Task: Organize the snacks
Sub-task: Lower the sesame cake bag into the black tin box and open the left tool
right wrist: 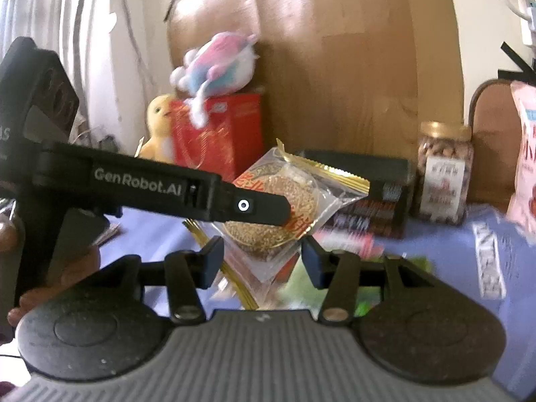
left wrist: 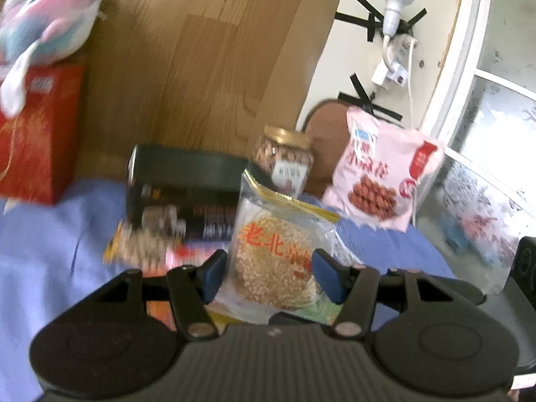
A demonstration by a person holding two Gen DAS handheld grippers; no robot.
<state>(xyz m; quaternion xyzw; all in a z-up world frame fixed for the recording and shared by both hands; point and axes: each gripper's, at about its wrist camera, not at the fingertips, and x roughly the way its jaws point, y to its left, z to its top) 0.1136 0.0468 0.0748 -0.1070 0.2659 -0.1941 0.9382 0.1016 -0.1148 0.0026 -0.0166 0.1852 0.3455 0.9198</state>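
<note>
Left claw (left wrist: pixel 268 273) grips a clear-wrapped round sesame cake (left wrist: pixel 276 261), lifted over the blue-clothed surface (left wrist: pixel 50 234); right claw (right wrist: pixel 262 257) gapes beneath. Next, probably: stand it beside the jar.

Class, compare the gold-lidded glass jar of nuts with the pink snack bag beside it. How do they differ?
The gold-lidded glass jar of nuts is rigid and clear, showing its contents; the pink snack bag is soft, opaque and printed with a picture. The jar stands upright; the bag leans. Both sit at the back of the blue cloth.

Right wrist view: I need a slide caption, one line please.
Left gripper holds a clear-wrapped sesame cake above the blue cloth, over the open right gripper.
</note>
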